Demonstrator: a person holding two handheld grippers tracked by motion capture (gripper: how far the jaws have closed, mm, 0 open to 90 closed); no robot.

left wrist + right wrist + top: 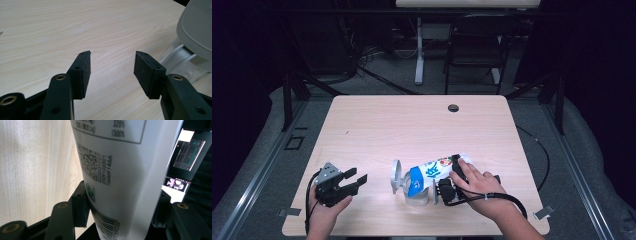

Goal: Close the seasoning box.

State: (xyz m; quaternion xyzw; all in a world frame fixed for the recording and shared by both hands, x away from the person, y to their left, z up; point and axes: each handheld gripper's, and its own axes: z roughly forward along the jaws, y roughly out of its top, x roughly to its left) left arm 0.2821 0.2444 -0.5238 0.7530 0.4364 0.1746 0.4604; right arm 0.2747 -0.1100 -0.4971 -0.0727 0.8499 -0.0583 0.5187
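A white bottle (434,172) with a blue label lies tilted, its blue end down over a clear container (418,199) whose grey lid (396,175) stands flipped open. My right gripper (451,174) is shut on the bottle, the hand wrapped over it. In the right gripper view the bottle (125,170) fills the gap of the right gripper (122,205), both pads pressed on its printed sides. My left gripper (358,176) rests open at the table's front left, nothing between its fingers. Past the left gripper (112,67), the lid (197,27) and container (180,60) show at the right.
The pale wooden table (412,125) has a cable hole (453,108) near its far edge. Behind it stand a black chair (474,45) and a white table leg (419,50). A black cable (537,150) trails off the right edge.
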